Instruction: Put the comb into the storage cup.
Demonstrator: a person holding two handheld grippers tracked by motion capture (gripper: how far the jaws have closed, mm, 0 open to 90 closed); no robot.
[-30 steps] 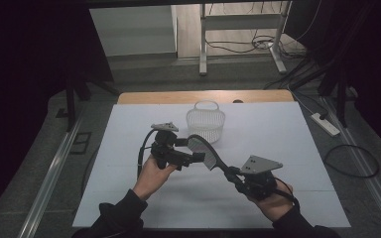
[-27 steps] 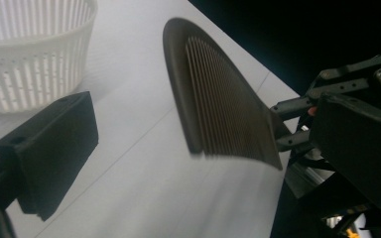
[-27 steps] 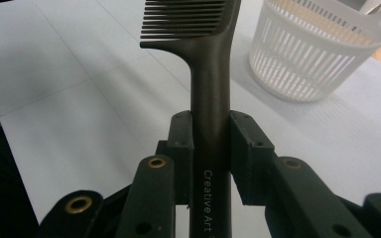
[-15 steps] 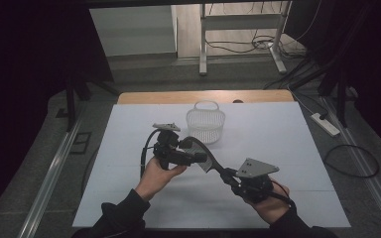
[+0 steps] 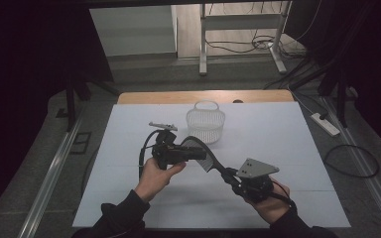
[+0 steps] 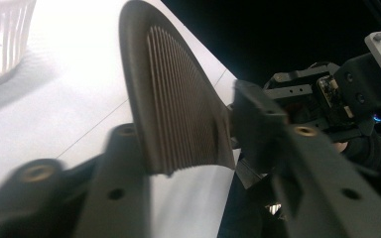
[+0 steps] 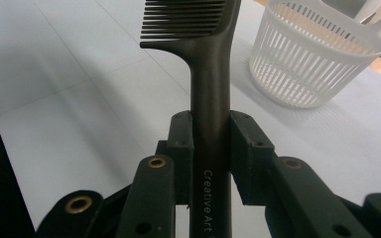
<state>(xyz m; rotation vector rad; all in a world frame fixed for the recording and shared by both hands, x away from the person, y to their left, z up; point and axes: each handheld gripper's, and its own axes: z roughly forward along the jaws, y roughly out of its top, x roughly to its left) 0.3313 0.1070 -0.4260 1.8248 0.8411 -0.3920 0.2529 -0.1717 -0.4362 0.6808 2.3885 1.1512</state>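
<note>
A dark comb [image 5: 213,163] hangs over the white table [image 5: 287,144] between my two grippers. My right gripper [image 5: 230,177] is shut on its handle [image 7: 211,148], with both pads pressed against the shaft and the teeth pointing away from it. My left gripper [image 5: 201,153] has just been closing on the toothed head [image 6: 178,99]. The head stands between its jaws, and a pad [image 6: 250,111] meets the teeth tips. The right gripper [image 6: 322,99] also shows beyond the comb in the left gripper view.
A white slatted basket [image 5: 206,124] with a handle stands upright just behind the grippers, toward the table's far edge; it also appears as the basket [image 7: 317,54] and the basket [image 6: 0,34]. A wooden strip [image 5: 203,96] borders the far side. Cables lie on the floor beyond.
The left gripper's jaws have drawn in around the comb's head. Both hands and the comb have kept their places.
</note>
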